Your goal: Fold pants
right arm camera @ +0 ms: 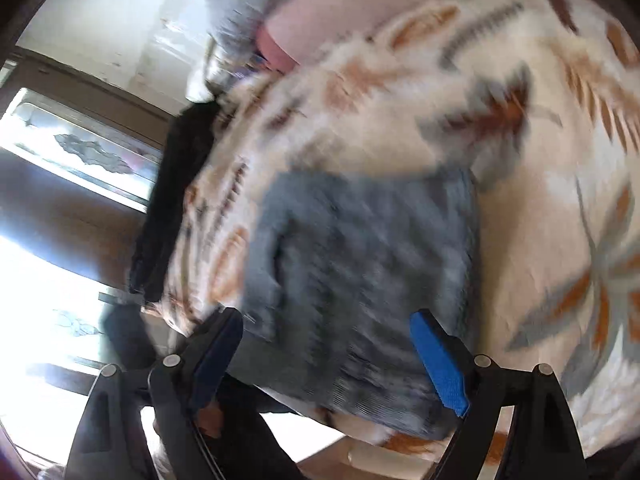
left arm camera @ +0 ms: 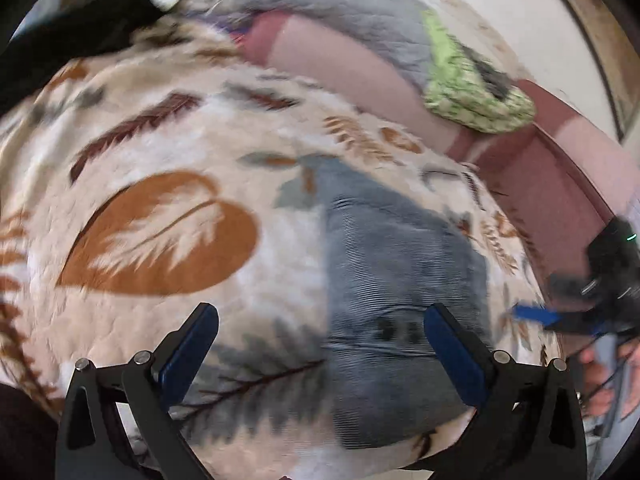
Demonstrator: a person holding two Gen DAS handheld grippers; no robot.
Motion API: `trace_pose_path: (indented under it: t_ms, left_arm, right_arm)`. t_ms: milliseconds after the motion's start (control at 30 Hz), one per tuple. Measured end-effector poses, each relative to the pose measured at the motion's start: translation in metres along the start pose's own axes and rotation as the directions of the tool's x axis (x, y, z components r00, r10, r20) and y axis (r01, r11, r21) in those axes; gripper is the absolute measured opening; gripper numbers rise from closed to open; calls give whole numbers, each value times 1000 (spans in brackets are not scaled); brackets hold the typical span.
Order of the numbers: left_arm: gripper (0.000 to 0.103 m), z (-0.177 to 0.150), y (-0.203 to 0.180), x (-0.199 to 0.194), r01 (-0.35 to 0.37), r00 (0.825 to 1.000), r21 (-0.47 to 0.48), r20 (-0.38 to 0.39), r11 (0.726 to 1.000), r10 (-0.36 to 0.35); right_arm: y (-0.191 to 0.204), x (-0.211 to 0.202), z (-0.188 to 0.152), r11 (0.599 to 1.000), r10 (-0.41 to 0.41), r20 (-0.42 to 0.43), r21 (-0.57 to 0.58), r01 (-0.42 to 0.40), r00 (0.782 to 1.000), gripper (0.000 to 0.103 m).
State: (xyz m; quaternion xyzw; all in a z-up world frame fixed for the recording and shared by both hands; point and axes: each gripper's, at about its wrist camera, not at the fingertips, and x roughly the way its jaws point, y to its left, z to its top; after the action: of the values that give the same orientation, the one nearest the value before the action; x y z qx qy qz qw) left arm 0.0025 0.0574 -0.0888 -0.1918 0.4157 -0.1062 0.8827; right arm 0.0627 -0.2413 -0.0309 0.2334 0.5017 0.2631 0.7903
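The grey-blue ribbed pants (left arm camera: 396, 292) lie folded into a compact rectangle on a leaf-patterned blanket (left arm camera: 160, 168). My left gripper (left arm camera: 320, 328) is open above the blanket, its right finger over the pants' near part. The right gripper (left arm camera: 560, 316) shows blurred at the right edge of the left wrist view. In the right wrist view the pants (right arm camera: 360, 264) fill the middle, blurred. My right gripper (right arm camera: 326, 328) is open above their near edge and holds nothing.
A black garment (left arm camera: 80, 28) lies at the blanket's far left. A grey quilt (left arm camera: 340, 12) and a green cloth (left arm camera: 472, 92) lie on a pink bedsheet (left arm camera: 540, 184) behind. A window (right arm camera: 72, 148) and the bed's edge show in the right wrist view.
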Motion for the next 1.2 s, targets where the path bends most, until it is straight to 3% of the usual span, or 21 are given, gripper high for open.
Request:
trace_pose_path:
  t_ms: [167, 200, 267, 300, 400, 500, 567, 633, 700, 900, 933, 967, 1000, 1067, 1100, 1133, 1200]
  left_arm:
    - [102, -7, 0, 5, 1, 1000, 29, -20, 1000, 0]
    - [102, -7, -2, 5, 7, 1000, 33, -19, 999, -6]
    - [102, -8, -3, 4, 26, 999, 26, -19, 999, -25]
    - [102, -6, -3, 4, 39, 999, 18, -17, 999, -38]
    - [102, 0, -1, -1, 116, 993, -34, -11, 993, -117]
    - [102, 7, -6, 7, 166, 984, -82, -50, 983, -170]
    - [102, 9, -12, 10, 184, 980, -97, -58, 978, -191]
    - [102, 10, -17, 14, 185, 977, -124, -80, 975, -196]
    - [102, 9, -20, 22, 179, 973, -154, -119, 972, -198]
    - [102, 1, -20, 37, 155, 968, -215, -160, 964, -191]
    - [102, 1, -21, 39, 152, 971, -204, -153, 967, -185]
    - [102, 1, -23, 39, 149, 972, -187, -154, 971, -179]
    - [101, 0, -26, 40, 145, 973, -167, -156, 975, -171]
    - [98, -4, -33, 40, 118, 979, -103, -152, 988, -133]
    - [97, -6, -36, 41, 104, 982, -77, -152, 992, -115]
    - [96, -8, -40, 42, 85, 985, -47, -150, 995, -91]
    - [96, -12, -48, 44, 69, 986, -7, -151, 998, -70]
  right_arm:
    - [4, 26, 42, 1000, 9, 23, 10, -9, 1000, 89]
    - [-10, 43, 44, 999, -42, -2, 32, 42, 999, 89]
    - [-45, 80, 38, 975, -177, -142, 112, 193, 974, 87]
    - [-50, 83, 34, 977, -168, -114, 111, 181, 979, 87]
    - [-19, 62, 45, 972, -215, -132, 68, 225, 968, 87]
    - [33, 45, 69, 953, -297, -74, -76, 292, 952, 87]
    - [70, 54, 89, 937, -320, -88, -174, 302, 943, 91]
    - [103, 85, 107, 886, -399, -140, -312, 342, 906, 94]
    - [121, 123, 119, 825, -493, -179, -406, 393, 851, 94]
    - [120, 225, 129, 738, -631, -327, -534, 413, 704, 94]
    - [113, 237, 125, 738, -640, -358, -534, 414, 680, 87]
    - [107, 245, 121, 756, -624, -398, -525, 391, 672, 36]
    - [100, 248, 118, 761, -622, -414, -520, 389, 664, 25]
    - [93, 234, 121, 788, -585, -378, -472, 394, 717, 25]
    - [84, 219, 125, 828, -538, -354, -395, 399, 765, 25]
    - [76, 209, 128, 855, -500, -336, -335, 395, 798, 25]
    - [53, 192, 130, 907, -421, -308, -180, 382, 854, 36]
